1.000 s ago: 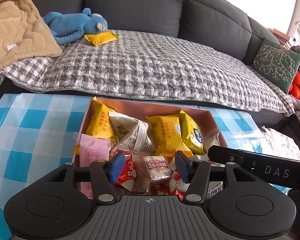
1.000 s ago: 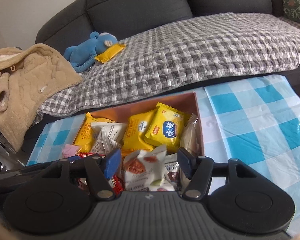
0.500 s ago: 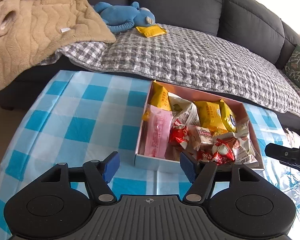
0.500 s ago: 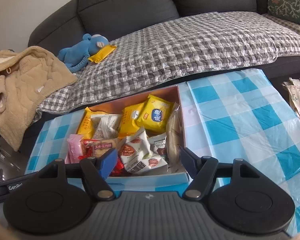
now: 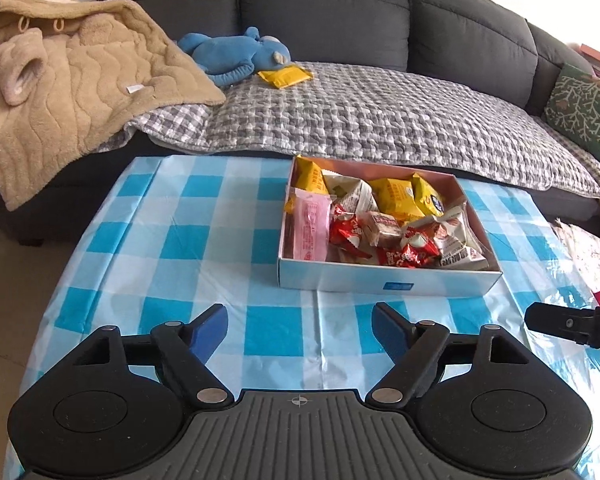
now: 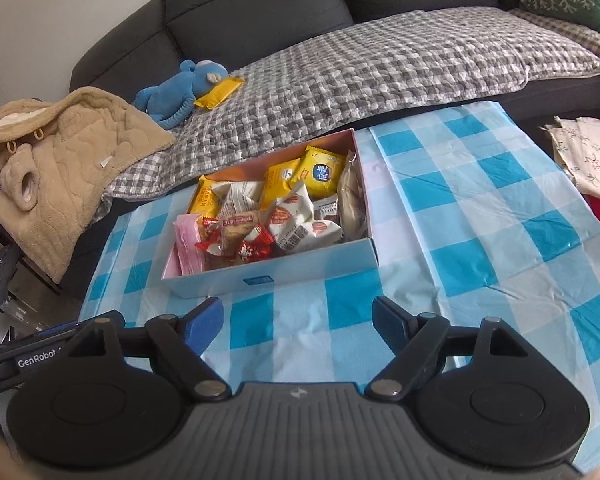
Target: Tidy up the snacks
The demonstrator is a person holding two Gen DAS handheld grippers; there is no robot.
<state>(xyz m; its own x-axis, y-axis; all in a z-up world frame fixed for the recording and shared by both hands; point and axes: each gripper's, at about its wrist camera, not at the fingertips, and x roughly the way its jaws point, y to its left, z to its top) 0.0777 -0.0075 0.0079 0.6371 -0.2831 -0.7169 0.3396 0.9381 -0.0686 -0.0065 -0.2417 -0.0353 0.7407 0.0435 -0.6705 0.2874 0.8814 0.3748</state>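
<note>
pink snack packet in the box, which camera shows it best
The left wrist view: the pink packet lies nearly whole along the box wall on that side. In the right wrist view it sits at the box's far corner, foreshortened and partly hidden behind red wrappers.

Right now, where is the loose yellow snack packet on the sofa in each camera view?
Left wrist view: yellow packet upper middle, on the checked sofa cover, just right of the blue plush toy.
Right wrist view: yellow packet upper left, against the same toy.
Shared landmark: the snack box on the blue checked tablecloth.
</note>
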